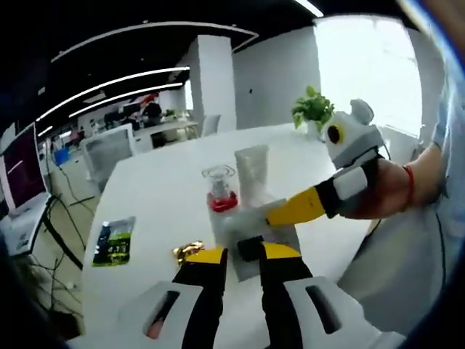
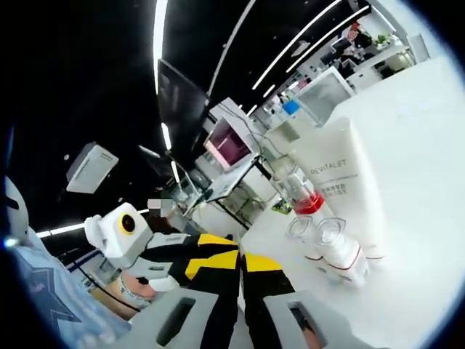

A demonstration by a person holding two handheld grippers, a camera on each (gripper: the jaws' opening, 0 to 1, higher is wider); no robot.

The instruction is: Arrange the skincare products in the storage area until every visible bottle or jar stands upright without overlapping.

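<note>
Skincare items cluster upright on the white table (image 1: 160, 218): white tube (image 2: 347, 178) marked REVITALIFT standing on its cap, red-banded bottle (image 2: 301, 190) beside it, two small clear-capped jars (image 2: 336, 246) in front. Tube probably soft and light, best pinched low near the cap; bottles look rigid, smooth, likely slippery, so grip mid-body. Left gripper (image 1: 243, 254) nearly closed, empty; right gripper (image 2: 240, 263) closed, empty. Green packet (image 1: 113, 241) lies well apart.
</note>
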